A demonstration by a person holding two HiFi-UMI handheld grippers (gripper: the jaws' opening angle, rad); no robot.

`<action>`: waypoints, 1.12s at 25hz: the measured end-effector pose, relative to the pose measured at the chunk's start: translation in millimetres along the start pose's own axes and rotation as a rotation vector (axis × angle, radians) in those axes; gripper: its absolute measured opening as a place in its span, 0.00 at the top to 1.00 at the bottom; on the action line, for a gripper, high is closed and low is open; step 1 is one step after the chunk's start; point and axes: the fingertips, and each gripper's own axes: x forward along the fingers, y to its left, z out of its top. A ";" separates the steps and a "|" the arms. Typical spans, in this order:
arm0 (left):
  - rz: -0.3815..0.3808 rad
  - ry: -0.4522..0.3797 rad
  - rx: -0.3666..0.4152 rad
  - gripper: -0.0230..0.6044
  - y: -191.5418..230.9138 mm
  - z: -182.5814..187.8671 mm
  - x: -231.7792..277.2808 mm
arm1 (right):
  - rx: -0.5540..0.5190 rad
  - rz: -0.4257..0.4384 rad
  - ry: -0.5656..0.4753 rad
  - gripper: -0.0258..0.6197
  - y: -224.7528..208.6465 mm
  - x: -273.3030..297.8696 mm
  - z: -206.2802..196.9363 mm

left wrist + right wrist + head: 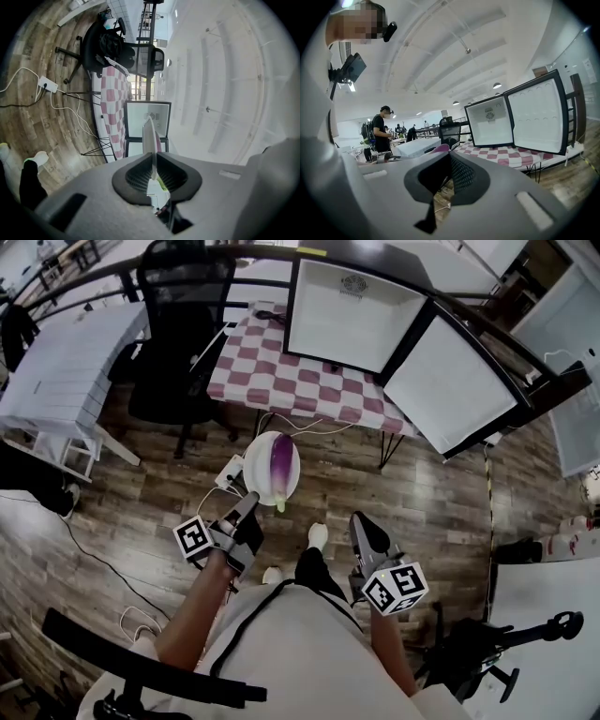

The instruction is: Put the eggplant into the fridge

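Left hand-held gripper clamped on edge-on plate, eggplant half-hidden; right hand-held gripper closed.

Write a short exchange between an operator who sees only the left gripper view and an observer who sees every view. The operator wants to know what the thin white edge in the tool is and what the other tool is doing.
Operator: A thin white edge stands between my tool's pads. What is it?
Observer: From above it is a round plate. The left tool is shut on its near rim, and the eggplant lies on it.
Operator: Is the other tool carrying anything?
Observer: No. The right tool is empty, with its jaws together.
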 end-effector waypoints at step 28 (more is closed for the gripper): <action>-0.009 -0.033 0.024 0.90 5.3 0.6 223.7 | -0.001 0.090 0.016 0.95 -196.3 87.6 78.1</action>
